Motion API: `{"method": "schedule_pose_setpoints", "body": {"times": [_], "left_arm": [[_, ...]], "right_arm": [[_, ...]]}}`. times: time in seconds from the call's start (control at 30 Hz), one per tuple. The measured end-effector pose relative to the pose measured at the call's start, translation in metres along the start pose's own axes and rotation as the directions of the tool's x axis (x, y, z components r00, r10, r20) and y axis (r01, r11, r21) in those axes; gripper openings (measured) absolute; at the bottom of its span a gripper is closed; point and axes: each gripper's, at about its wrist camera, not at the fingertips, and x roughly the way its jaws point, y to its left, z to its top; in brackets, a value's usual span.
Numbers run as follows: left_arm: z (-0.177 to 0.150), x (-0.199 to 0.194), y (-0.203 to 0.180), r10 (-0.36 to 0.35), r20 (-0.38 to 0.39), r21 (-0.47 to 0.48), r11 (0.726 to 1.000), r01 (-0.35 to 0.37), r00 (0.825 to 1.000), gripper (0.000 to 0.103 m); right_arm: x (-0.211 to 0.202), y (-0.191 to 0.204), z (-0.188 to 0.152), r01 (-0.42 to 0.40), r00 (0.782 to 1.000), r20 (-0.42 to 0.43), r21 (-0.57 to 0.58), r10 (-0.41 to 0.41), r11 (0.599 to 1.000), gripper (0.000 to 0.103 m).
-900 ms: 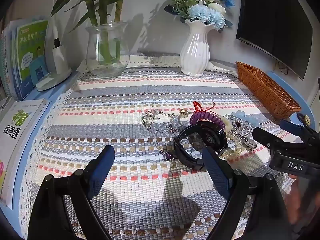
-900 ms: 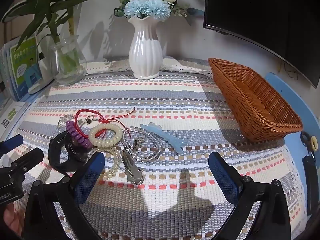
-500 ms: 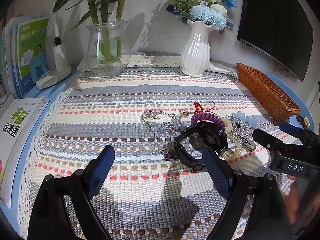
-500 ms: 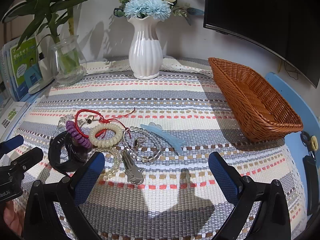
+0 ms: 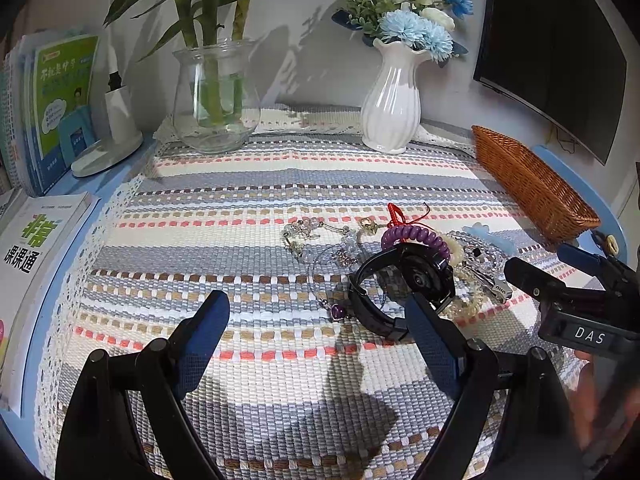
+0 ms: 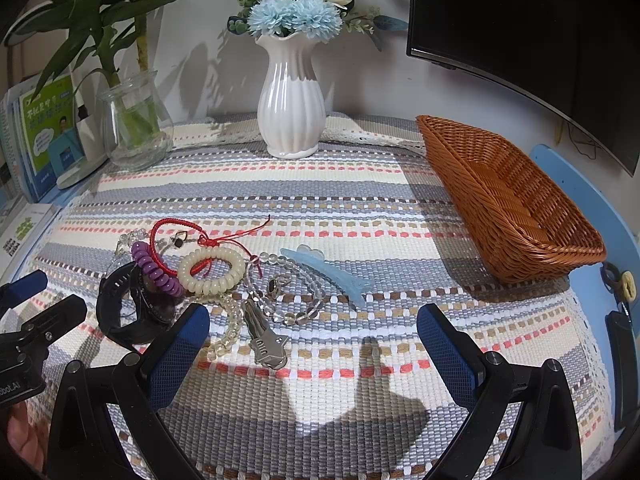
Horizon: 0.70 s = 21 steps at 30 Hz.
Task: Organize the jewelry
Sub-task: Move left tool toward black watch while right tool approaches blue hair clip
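Next to no change over the last second — same hover, same heap, barely a drift in the left view. Holds the left gripper (image 5: 316,308) with jaws spread wide and nothing between them, angled down at the striped woven cloth (image 6: 360,184) just short of the black smartwatch (image 5: 404,284). Holds the right gripper (image 6: 312,316) likewise: fingers fully apart, empty, tilted down over bare cloth just in front of the silver key (image 6: 264,336). No closing and no reach begun on either side.

Leaves the jewelry in one loose cluster at mid-cloth:
- purple spiral hair tie (image 6: 156,268) resting against the watch
- cream spiral hair tie (image 6: 212,270) just beside it, crossed by the red cord bracelet (image 6: 176,228)
- clear bead bracelet (image 6: 280,292) touching the key
- blue hair clip (image 6: 332,276) at the right fringe of the cluster
- a purple pendant on a thin wire (image 5: 338,311) by the watch strap

Reads as the very start: wicker basket (image 6: 520,216) well apart at the right side of the cloth, empty, nothing sorted yet. Probably calls for an outlying piece first — the hair clip or the key, clearest of the tangle. Risks dragging neighbours along if starting with the red cord.
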Motion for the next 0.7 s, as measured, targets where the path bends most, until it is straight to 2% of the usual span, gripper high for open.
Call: {"method": "schedule_pose_setpoints", "body": {"times": [0.4, 0.6, 0.67, 0.7], "left_arm": [[0.001, -0.001, 0.003, -0.005, 0.004, -0.002, 1.000, 0.005, 1.000, 0.091], [0.003, -0.002, 0.005, 0.000, 0.005, -0.004, 1.000, 0.000, 1.000, 0.090], [0.004, -0.002, 0.006, -0.001, -0.029, -0.013, 1.000, 0.001, 1.000, 0.079], [0.005, -0.001, 0.007, -0.027, -0.056, -0.021, 0.999, 0.026, 0.998, 0.074]], "right_arm": [[0.000, 0.000, 0.000, 0.000, 1.000, 0.000, 0.001, 0.000, 1.000, 0.103], [-0.012, 0.007, 0.017, 0.002, 1.000, 0.000, 0.001, -0.002, 1.000, 0.103], [-0.018, 0.006, 0.023, -0.002, 1.000, -0.003, 0.003, 0.002, 1.000, 0.103], [-0.021, 0.003, 0.026, -0.030, 0.999, -0.012, 0.003, 0.030, 1.000, 0.103]]}}
